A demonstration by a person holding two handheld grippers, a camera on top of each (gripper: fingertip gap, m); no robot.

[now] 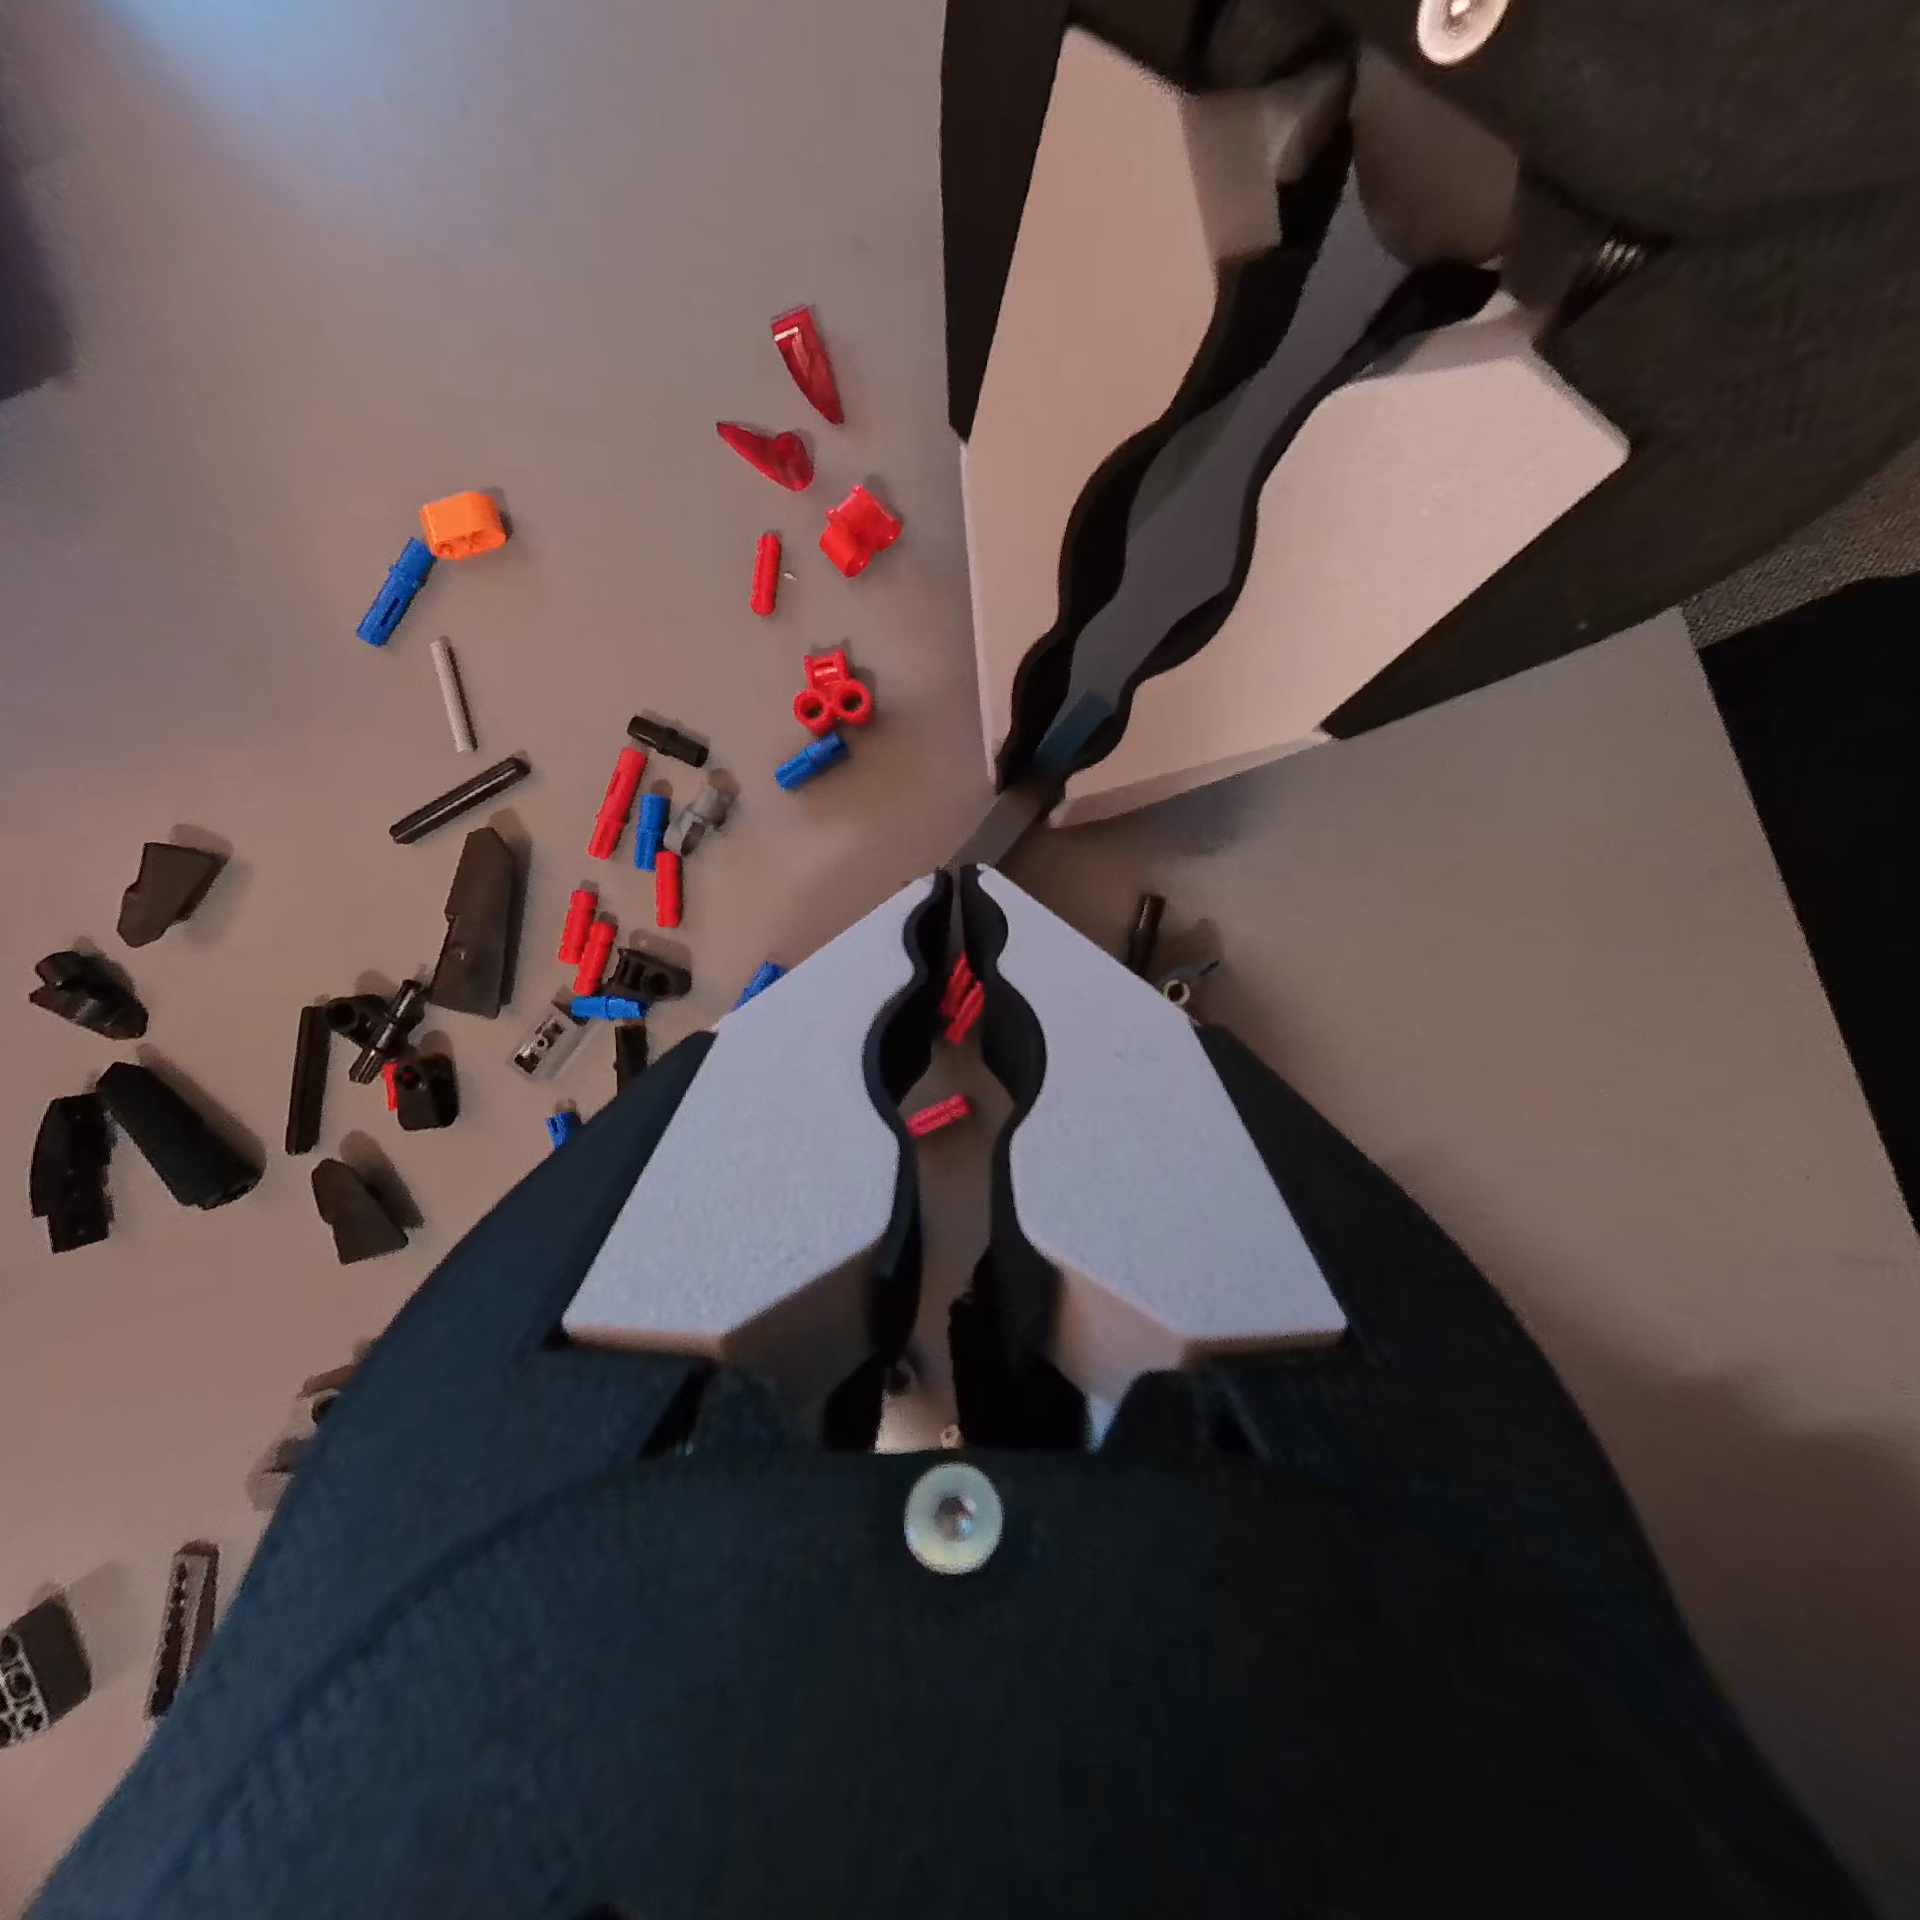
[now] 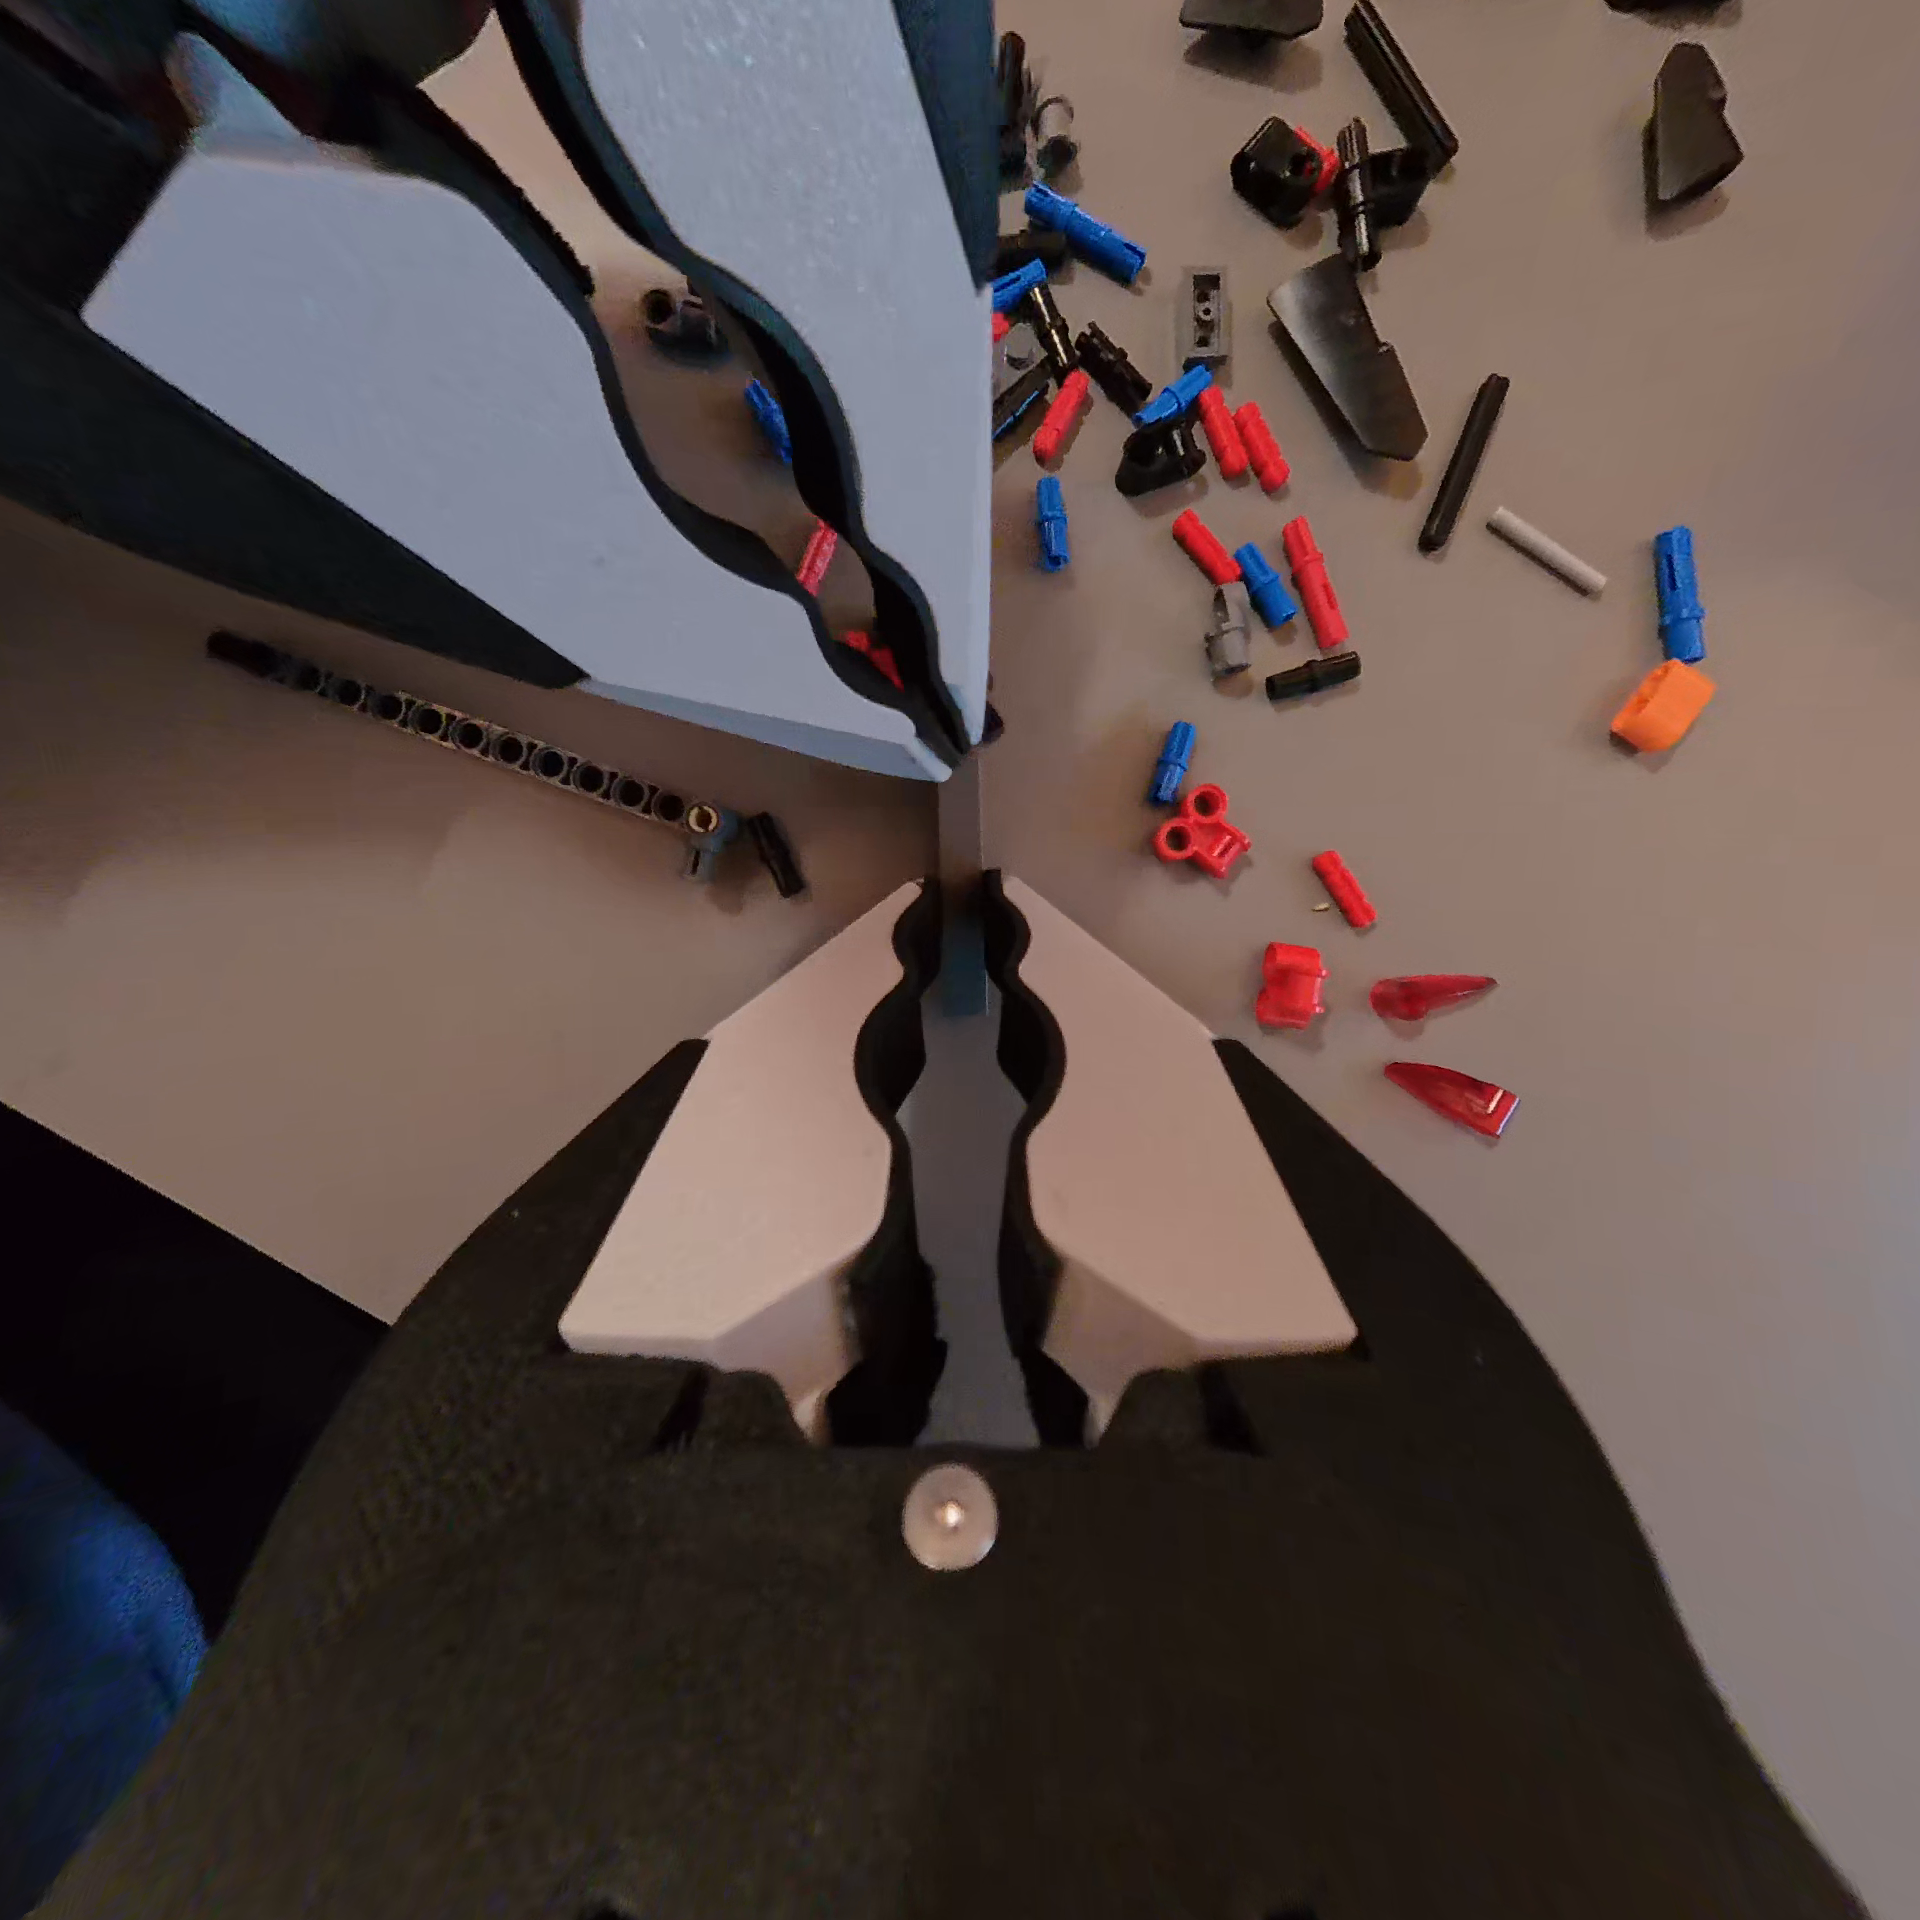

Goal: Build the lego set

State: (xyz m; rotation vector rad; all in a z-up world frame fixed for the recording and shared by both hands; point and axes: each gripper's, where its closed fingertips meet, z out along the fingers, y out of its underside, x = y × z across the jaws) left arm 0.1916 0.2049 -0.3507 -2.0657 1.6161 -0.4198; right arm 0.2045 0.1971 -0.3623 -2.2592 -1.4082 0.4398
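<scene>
Your left gripper (image 1: 954,883) and right gripper (image 2: 956,883) look alike: each has a rough, matte black body that widens toward the camera. A round silver screw (image 1: 953,1523) sits at its middle. The fingers (image 2: 769,1174) are pale grey, faceted wedges, and wavy black rubber pads (image 1: 899,1049) line their inner edges.

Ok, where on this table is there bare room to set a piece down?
Bare table lies past the two red translucent pieces, and between the long black beam and the near edge. The pin pile is crowded. Left gripper and right gripper both pinch a thin grey piece.
</scene>
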